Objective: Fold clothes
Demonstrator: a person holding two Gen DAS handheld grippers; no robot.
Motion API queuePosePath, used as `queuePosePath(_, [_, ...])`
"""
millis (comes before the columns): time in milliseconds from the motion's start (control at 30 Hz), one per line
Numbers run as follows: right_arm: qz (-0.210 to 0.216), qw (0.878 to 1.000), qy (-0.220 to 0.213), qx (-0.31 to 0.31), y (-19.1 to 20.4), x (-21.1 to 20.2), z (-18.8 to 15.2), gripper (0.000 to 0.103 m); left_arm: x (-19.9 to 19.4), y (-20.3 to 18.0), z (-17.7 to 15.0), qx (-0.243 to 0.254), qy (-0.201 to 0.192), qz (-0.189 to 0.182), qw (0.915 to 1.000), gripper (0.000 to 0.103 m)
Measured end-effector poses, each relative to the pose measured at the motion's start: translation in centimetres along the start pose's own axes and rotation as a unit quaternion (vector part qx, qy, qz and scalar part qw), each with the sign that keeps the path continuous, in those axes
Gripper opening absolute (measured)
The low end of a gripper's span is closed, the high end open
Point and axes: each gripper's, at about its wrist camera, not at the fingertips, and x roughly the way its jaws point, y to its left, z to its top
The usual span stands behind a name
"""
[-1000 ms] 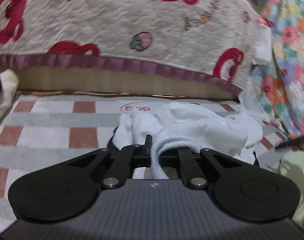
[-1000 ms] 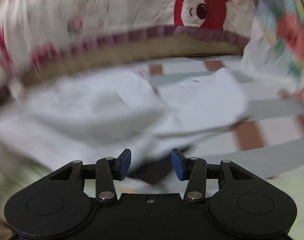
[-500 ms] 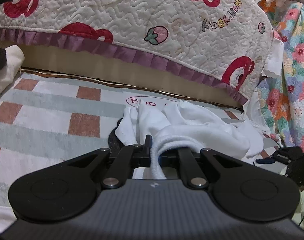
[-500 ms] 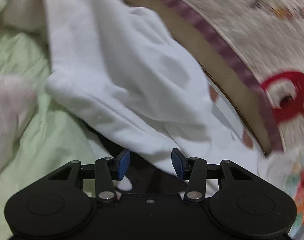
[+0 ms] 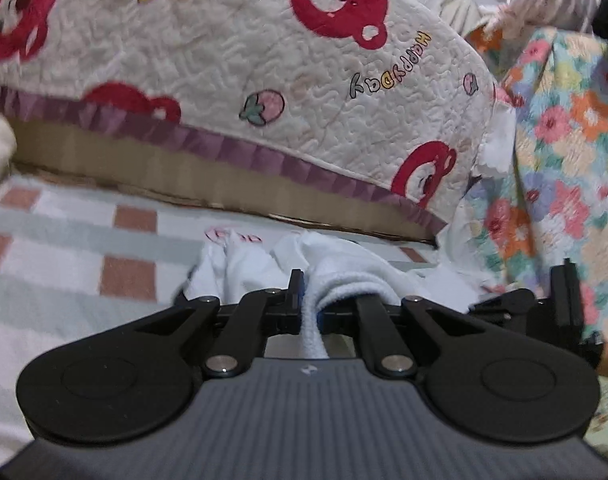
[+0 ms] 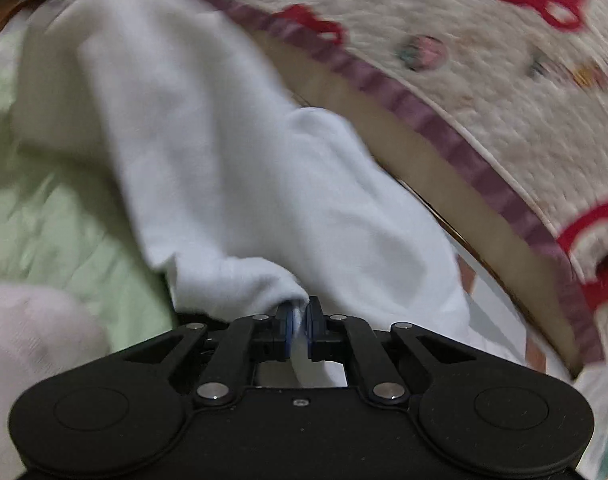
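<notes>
Pinching a soft white garment (image 6: 231, 152) that lay bunched on the checked bed cover (image 5: 83, 248), the left gripper (image 5: 310, 304) clamped its ribbed hem and the right gripper (image 6: 299, 320) a thin fold — light, limp cloth, probably best held by edges and corners.

The right tool (image 6: 298, 322), gaping a moment ago, is now pinching a fold of the white garment (image 6: 231, 168). It is also showing at the right edge of the left wrist view, nearer than before.
</notes>
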Motion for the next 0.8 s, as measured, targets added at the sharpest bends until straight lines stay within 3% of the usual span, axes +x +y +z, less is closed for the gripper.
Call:
queuePosePath(100, [-0.013, 0.998, 0.002, 0.065, -2.5, -0.2, -0.9, 0.006, 0.2, 0.7, -0.1, -0.023, 0.022, -0.014, 0.9994, 0.009])
queuePosePath(133, [-0.018, 0.996, 0.003, 0.084, -3.2, -0.3, -1.3, 0.006, 0.8, 1.0, -0.1, -0.024, 0.049, -0.02, 0.9983, 0.012])
queuePosePath(200, [-0.032, 0.995, 0.008, 0.093, -3.4, -0.2, -2.3, 0.006, 1.9, 1.6, -0.6, -0.025, 0.107, -0.024, 0.9936, 0.041])
queuePosePath(267, [-0.053, 0.993, 0.014, 0.101, -3.2, -0.8, -3.4, 0.006, 2.5, 2.2, -1.6, -0.029, 0.131, -0.007, 0.991, 0.041])
queuePosePath(333, [-0.073, 0.99, 0.013, 0.122, -3.4, -1.2, -4.3, 0.006, 3.3, 2.3, -2.6, -0.029, 0.162, -0.018, 0.9861, 0.042])
queuePosePath(433, [-0.072, 0.987, 0.005, 0.141, -3.8, -1.2, -5.1, 0.006, 4.6, 0.9, -3.9, 0.01, 0.221, -0.044, 0.9742, 0.058])
queuePosePath(467, [-0.067, 0.988, 0.004, 0.136, -3.6, -1.0, -5.4, 0.006, 4.7, 0.1, -4.4, 0.038, 0.229, -0.031, 0.9721, 0.059])
queuePosePath(533, [-0.065, 0.992, 0.003, 0.11, -2.7, -0.7, -5.6, 0.006, 4.9, -1.3, -5.5, 0.092, 0.244, -0.005, 0.9653, 0.059])
queuePosePath(567, [-0.063, 0.993, 0.0, 0.098, -2.3, -0.7, -5.7, 0.007, 4.9, -1.8, -5.8, 0.111, 0.246, 0.011, 0.9627, 0.051])
queuePosePath(600, [-0.058, 0.994, -0.005, 0.092, -1.8, -0.9, -5.8, 0.008, 4.8, -2.0, -5.9, 0.122, 0.239, 0.022, 0.9631, 0.023])
queuePosePath(633, [-0.053, 0.995, -0.008, 0.086, -1.4, -1.0, -5.9, 0.008, 4.5, -2.2, -5.6, 0.129, 0.227, 0.028, 0.9648, 0.012])
queuePosePath(733, [-0.052, 0.997, 0.007, 0.052, 0.0, -0.5, -6.2, 0.009, 3.8, -1.9, -4.4, 0.137, 0.169, 0.051, 0.9747, 0.008])
queuePosePath(767, [-0.051, 0.998, 0.013, 0.038, 0.5, -0.3, -6.3, 0.015, 3.8, -1.7, -3.9, 0.136, 0.155, 0.059, 0.9767, 0.008])
queuePosePath(800, [-0.051, 0.998, 0.02, 0.026, 0.8, -0.1, -6.4, 0.03, 3.7, -1.4, -3.4, 0.127, 0.142, 0.066, 0.9795, 0.008])
